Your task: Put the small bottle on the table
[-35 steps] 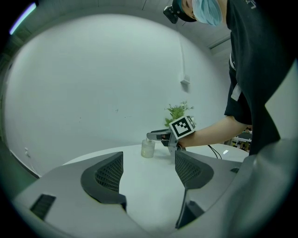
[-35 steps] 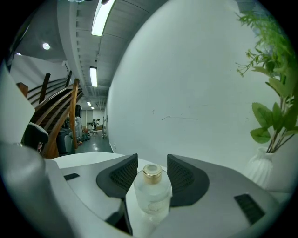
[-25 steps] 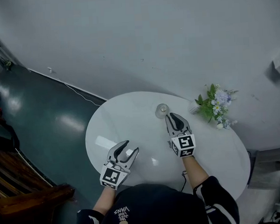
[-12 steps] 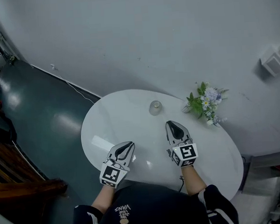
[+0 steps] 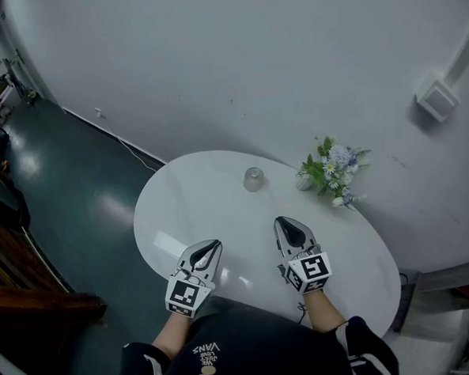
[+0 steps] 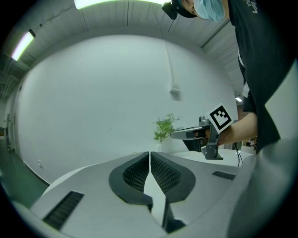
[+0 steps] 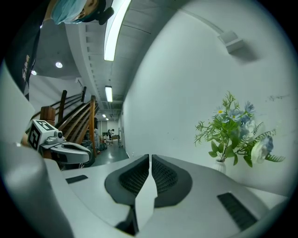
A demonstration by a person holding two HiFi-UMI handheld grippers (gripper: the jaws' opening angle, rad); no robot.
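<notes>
A small clear bottle [image 5: 252, 178] stands upright on the far part of the white oval table [image 5: 188, 201], apart from both grippers. My left gripper [image 5: 206, 253] hovers over the near left of the table, shut and empty; its jaws meet in the left gripper view [image 6: 149, 153]. My right gripper [image 5: 291, 229] is over the near middle, well short of the bottle. Its jaws are closing, almost together, with nothing between them [image 7: 149, 157]. The bottle does not show in either gripper view.
A small white vase of green and blue flowers [image 5: 327, 167] stands at the table's far right, against the grey wall. Dark green floor [image 5: 69, 201] lies to the left, with wooden furniture [image 5: 24, 303] at the lower left. A white box [image 5: 435, 99] hangs on the wall.
Both grippers' jaws have closed from open. The right gripper has drawn back toward me, away from the bottle, which stays standing on the table. The view has shifted slightly.
</notes>
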